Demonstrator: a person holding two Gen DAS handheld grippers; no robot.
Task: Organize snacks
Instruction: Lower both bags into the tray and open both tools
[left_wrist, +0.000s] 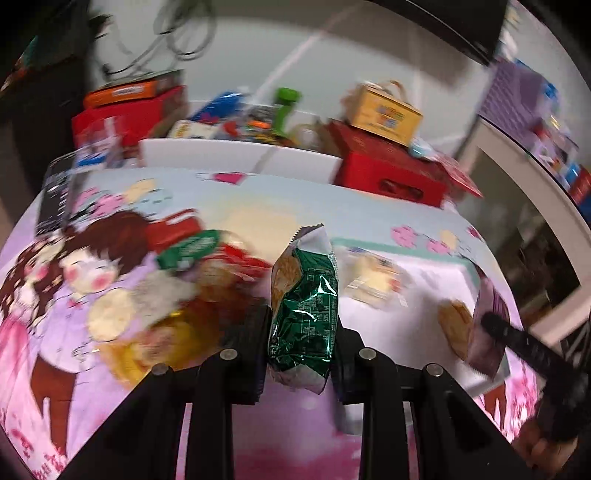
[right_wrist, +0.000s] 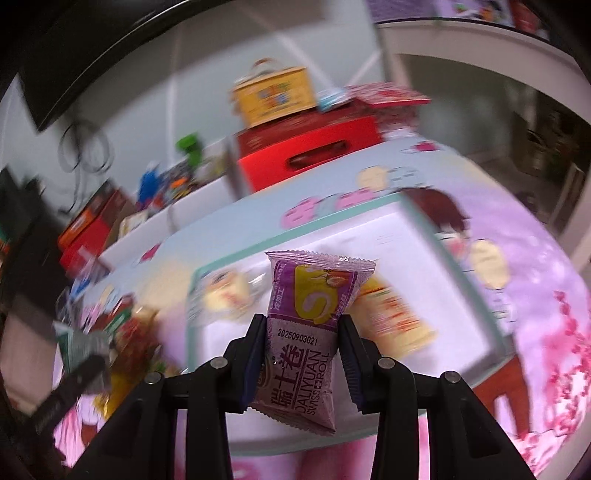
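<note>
Broadly, the worktop (left_wrist: 406, 325), covered by a cartoon-print cloth, carried the whole job and was far from sorted. Along its far edge stood a white bin (left_wrist: 240, 157) already holding mixed packets, flanked by a red box (left_wrist: 391, 173) with a yellow carton (left_wrist: 388, 110) on top. I could not tell from either view how full the bin was, nor which container each snack belonged in.

Next in size, a loose heap of snacks (left_wrist: 177, 295) lay on the cloth at my left, blurred but plainly unsorted, and pale wrapped cakes (right_wrist: 229, 291) rested on the white panel of the cloth near the middle. I judged these to be the remaining work.

Both claws were loaded and clear of the surface. My left claw (left_wrist: 301, 325) was clamped on a crumpled green foil packet (left_wrist: 306, 306), which stood upright between the pads. My right claw (right_wrist: 303, 332) gripped a purple Swiss roll packet (right_wrist: 310, 325) by its lower half, the top standing free above the pads.

In my assessment, two items were in transit, none of the visible loose items had been cleared, and the task sat at an early-to-middle stage.
</note>
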